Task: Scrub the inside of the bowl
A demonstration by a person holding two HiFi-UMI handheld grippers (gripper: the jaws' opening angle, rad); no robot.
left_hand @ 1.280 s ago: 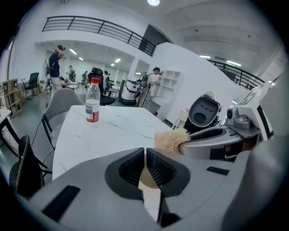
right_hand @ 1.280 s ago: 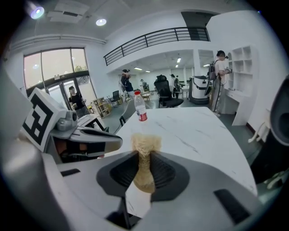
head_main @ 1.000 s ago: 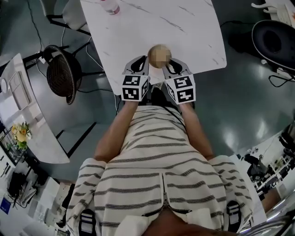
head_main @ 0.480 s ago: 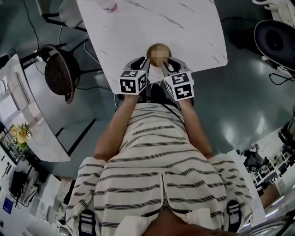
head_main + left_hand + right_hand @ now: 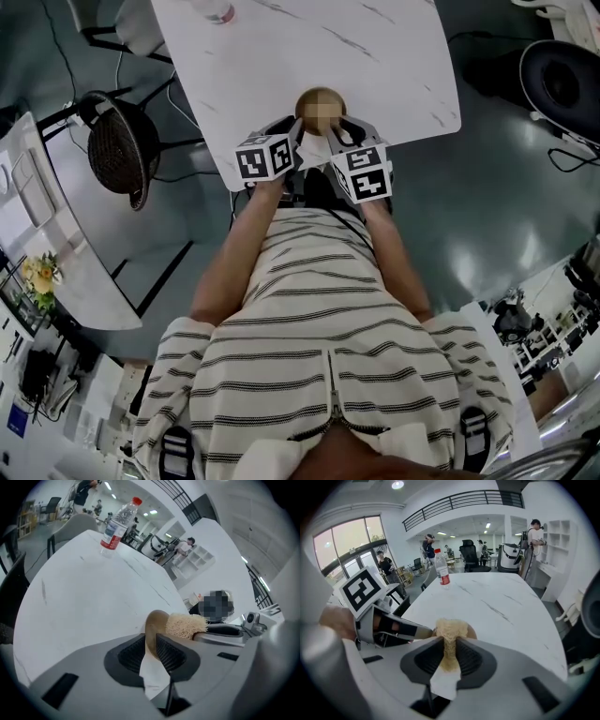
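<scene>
A small brown wooden bowl (image 5: 321,109) sits at the near edge of the white marble table (image 5: 394,56). My left gripper (image 5: 298,133) is shut on the bowl's rim (image 5: 152,629), tipping it on its side. The right gripper (image 5: 339,135) is shut on a beige fibrous scrubber (image 5: 450,634). That scrubber (image 5: 186,625) presses into the bowl's hollow. In the right gripper view the bowl (image 5: 471,631) shows just behind the scrubber, and the left gripper (image 5: 393,629) reaches in from the left. The bowl's inside is mostly hidden.
A plastic water bottle (image 5: 217,11) with a red cap (image 5: 136,501) stands at the table's far side. A dark mesh chair (image 5: 117,150) stands left of the table and a black chair (image 5: 558,82) at the far right. People move about in the background.
The left gripper's marker cube has swung left and turned, tilting the bowl. Both grippers and the bowl have edged slightly farther onto the table.
</scene>
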